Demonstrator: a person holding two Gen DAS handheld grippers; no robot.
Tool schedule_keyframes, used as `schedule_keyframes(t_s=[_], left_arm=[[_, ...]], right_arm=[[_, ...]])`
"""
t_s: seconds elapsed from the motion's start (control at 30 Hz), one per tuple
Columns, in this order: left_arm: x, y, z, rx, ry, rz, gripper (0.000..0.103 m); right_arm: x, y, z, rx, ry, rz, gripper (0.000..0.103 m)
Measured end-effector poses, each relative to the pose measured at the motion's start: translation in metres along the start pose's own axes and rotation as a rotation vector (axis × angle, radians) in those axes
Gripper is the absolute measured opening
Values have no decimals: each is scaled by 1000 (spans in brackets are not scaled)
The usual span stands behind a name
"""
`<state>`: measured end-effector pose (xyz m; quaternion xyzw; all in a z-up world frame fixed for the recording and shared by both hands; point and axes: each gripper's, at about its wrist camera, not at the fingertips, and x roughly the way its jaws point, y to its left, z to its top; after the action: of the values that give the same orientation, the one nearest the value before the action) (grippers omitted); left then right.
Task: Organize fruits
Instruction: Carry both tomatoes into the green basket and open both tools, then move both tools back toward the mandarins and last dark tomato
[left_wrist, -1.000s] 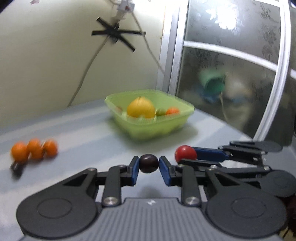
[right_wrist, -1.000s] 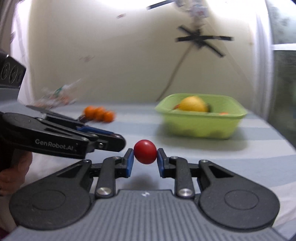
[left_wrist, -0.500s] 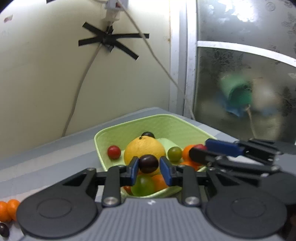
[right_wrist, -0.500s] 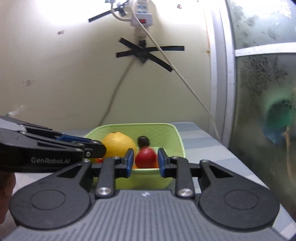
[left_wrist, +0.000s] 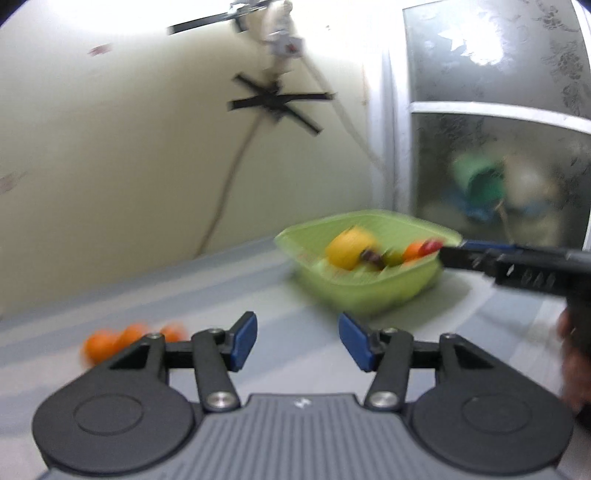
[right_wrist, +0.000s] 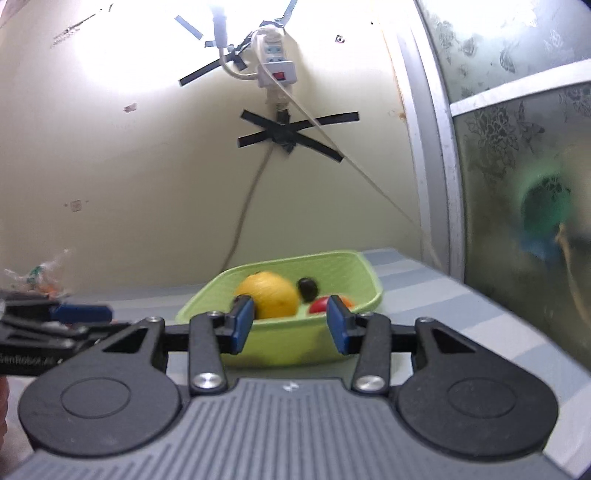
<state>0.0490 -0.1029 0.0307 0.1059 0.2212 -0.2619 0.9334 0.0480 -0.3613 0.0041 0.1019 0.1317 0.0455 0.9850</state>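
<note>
Grey striped table (left_wrist: 229, 291), nothing fancy. Carries a green basket (left_wrist: 369, 291) of fruit near the wall and a blurry bunch of small oranges (left_wrist: 110, 339) well apart from it.

The left wrist view is smeared by motion — the fruits in the green basket (left_wrist: 369, 266) run together, and the orange fruits (left_wrist: 125, 338) on the table are partly hidden behind the left gripper's (left_wrist: 297, 341) linkage. In the right wrist view, a crinkled wrapper (right_wrist: 40, 275) at the left edge (contents unreadable) is blurred, and the yellow fruit (right_wrist: 271, 299) is partly covered by a blue pad.
</note>
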Motion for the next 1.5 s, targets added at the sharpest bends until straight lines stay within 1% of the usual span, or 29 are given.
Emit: schedule_keyframes(t_s=[0.07, 0.13, 0.2, 0.3, 0.43, 0.5, 0.57, 0.67, 0.73, 0.9, 0.97, 1.1, 1.17, 1.23, 1.33, 1.4, 1.47, 1.5], left_arm=[[-15, 15, -18, -4, 26, 49, 52], [-27, 30, -33, -10, 65, 118, 53], [-41, 48, -40, -57, 74, 158, 53], [-55, 71, -51, -77, 93, 294, 54], [-66, 107, -58, -211, 104, 325, 55], [-67, 123, -60, -298, 108, 303, 57], [-67, 135, -63, -374, 108, 261, 57], [-66, 145, -65, -423, 104, 225, 58], [-71, 143, -70, -421, 96, 215, 58], [-68, 135, -69, -372, 87, 205, 58], [-67, 134, -68, -365, 92, 197, 58], [-61, 139, -67, -388, 114, 176, 58], [-60, 140, -68, -404, 117, 174, 58], [-59, 142, -69, -415, 119, 169, 58], [-59, 141, -69, -418, 117, 168, 58], [-59, 141, -69, -419, 118, 169, 58], [-59, 141, -69, -420, 118, 168, 58], [-59, 142, -69, -421, 118, 167, 58]], right_arm=[[-1, 12, -4, -8, 33, 25, 46], [0, 28, -7, -29, 67, 53, 46], [6, 48, -11, -53, 126, 98, 46], [15, 81, -18, -90, 208, 162, 46], [23, 130, -30, -197, 306, 243, 46], [25, 151, -35, -262, 342, 277, 47], [25, 167, -39, -337, 338, 267, 49], [29, 172, -39, -331, 341, 272, 50], [33, 174, -37, -318, 349, 276, 52], [45, 179, -34, -287, 360, 288, 52], [55, 179, -29, -277, 359, 282, 52], [87, 179, -17, -247, 356, 251, 52], [100, 182, -12, -260, 344, 259, 52], [109, 186, -8, -283, 316, 292, 52], [124, 197, -4, -353, 283, 310, 55], [137, 201, -1, -374, 301, 337, 55], [150, 203, 0, -405, 317, 351, 62], [156, 203, 0, -417, 331, 352, 62]])
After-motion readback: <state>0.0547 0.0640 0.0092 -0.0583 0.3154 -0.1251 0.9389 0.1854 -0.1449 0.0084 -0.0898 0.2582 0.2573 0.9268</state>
